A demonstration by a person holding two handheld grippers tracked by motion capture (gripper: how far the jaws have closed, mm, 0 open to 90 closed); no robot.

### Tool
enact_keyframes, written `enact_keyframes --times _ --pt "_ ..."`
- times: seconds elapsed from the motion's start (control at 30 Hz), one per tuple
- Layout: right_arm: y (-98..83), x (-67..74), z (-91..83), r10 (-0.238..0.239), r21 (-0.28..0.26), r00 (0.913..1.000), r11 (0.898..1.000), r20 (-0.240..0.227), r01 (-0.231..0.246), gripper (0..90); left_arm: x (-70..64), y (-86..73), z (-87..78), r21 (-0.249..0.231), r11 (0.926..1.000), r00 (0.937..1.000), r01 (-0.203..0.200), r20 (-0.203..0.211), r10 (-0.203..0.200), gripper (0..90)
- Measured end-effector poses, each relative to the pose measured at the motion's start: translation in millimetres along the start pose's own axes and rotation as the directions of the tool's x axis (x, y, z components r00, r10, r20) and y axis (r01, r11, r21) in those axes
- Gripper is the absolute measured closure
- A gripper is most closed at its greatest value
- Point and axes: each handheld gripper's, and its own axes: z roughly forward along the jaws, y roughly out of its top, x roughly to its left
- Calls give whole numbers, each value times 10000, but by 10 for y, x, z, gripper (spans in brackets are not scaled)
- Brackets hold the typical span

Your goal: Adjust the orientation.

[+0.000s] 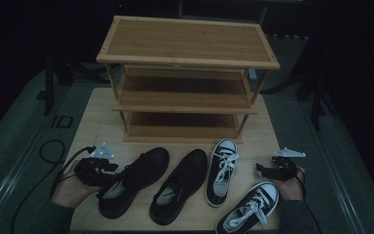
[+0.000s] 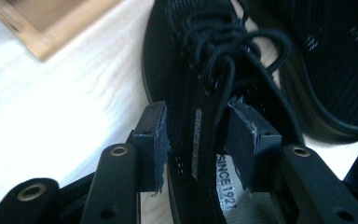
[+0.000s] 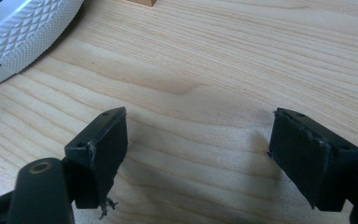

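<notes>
My left gripper sits at the heel end of the leftmost black mesh shoe. In the left gripper view its jaws straddle that shoe, one pad outside the mesh wall and one inside by the tongue label, both pressed against the material. My right gripper hovers at the table's right side, just above the near canvas sneaker. In the right gripper view it stands open over bare wood, with the sneaker's white sole at the upper left.
A three-shelf bamboo rack stands at the back of the wooden table, and its foot appears in the left gripper view. A second black shoe and another black-and-white canvas sneaker lie in the row.
</notes>
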Motion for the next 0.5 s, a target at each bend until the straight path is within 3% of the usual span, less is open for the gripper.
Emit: enact_keyframes --times 0.27,0.5 --pt "0 0 0 2 -1 10000 10000 -2 -2 191 8 11 185 612 9980 9999 143 -38 -141 654" --pt "0 0 0 0 -1 10000 10000 -3 0 191 -31 76 291 977 9951 9971 162 -762 -87 634"
